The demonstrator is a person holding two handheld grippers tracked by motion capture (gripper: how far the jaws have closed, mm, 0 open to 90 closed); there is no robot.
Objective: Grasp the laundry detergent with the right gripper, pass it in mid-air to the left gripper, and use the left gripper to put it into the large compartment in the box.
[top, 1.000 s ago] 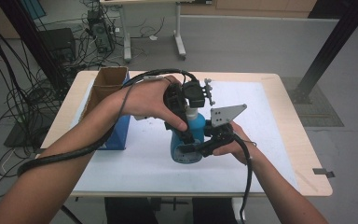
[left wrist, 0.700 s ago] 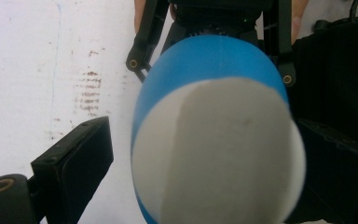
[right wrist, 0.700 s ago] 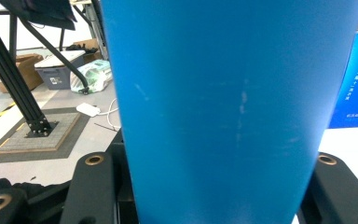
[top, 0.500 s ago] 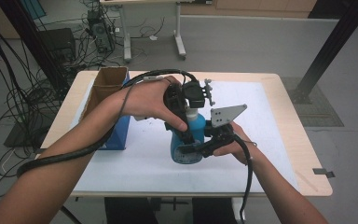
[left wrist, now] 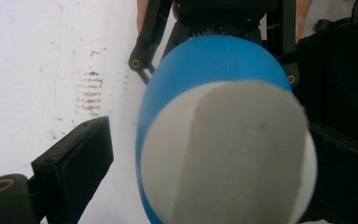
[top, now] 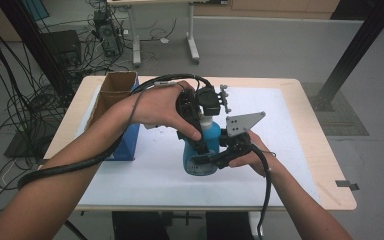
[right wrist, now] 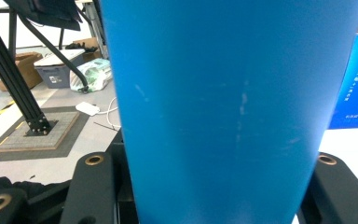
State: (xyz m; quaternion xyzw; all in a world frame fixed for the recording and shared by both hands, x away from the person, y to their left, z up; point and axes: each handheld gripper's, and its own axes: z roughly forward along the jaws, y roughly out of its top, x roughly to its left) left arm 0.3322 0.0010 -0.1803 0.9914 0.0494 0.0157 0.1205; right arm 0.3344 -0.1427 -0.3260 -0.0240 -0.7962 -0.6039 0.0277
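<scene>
Almost nothing has changed over the last second: both tongs sit in the same spots and the bottle [top: 201,150] stands upright on the white mat [top: 290,150] of the worktop [top: 325,165], same place as before. The right tongs [top: 215,159] stay clamped on the bottle's lower body from the side; in the right gripper view the blue wall [right wrist: 233,107] sits between the two black jaws, touching both. The left tongs [top: 196,127] hang over the top of the bottle, pointing down at its grey cap [left wrist: 228,154]; in the left gripper view the cap sits between the jaws, with a clear gap to the jaw on the left of that view, while the other jaw is dark and close, contact hard to tell. So left tongs read as released, not yet biting the cap. The left hand [top: 162,105] shows no visible shift across the frames, maybe a slight settle at most. Judgement: this is a hold-and-align pause, base braced by the right tongs, left tongs lined up above the cap for a grasp, likely to twist or pull it off; the cap looks on, so opening is not yet started. Blue box [top: 125,135] with the open carton [top: 116,85] stands well off to the outer side of the left tongs, untouched.
</scene>
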